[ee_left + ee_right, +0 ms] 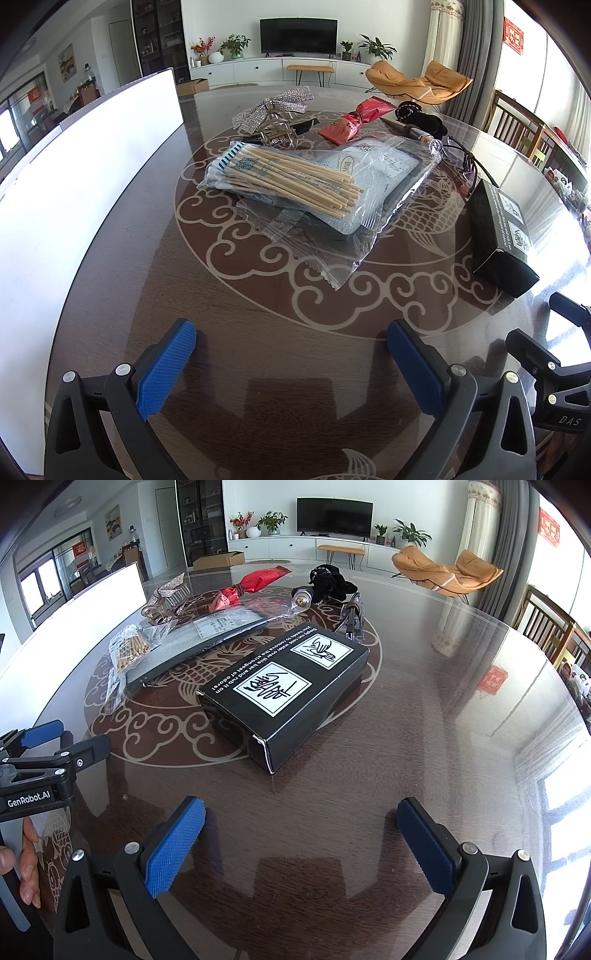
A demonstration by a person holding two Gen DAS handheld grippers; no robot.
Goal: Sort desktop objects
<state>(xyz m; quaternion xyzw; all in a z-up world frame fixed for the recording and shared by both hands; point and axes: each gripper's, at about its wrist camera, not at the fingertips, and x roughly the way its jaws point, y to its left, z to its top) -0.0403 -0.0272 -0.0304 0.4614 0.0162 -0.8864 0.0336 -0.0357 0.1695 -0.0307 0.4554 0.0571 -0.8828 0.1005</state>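
Jaws of both grippers stand spread wide and hold nothing. The left gripper hangs over bare desk, its blue pads apart. Ahead of its jaws, near the middle of the desk, lies a clear bag of wooden sticks on top of a flat packet in plastic wrap. Farther ahead are a sparkling silver bow, a red wrapped sweet and a dark tool with a black cord. A white board lies to the left of the jaws.

The right gripper also hangs above the desk — a black box with white printed squares lies straight ahead of its jaws, not touching them. Left of these jaws, a hand grips the other gripper's handle.
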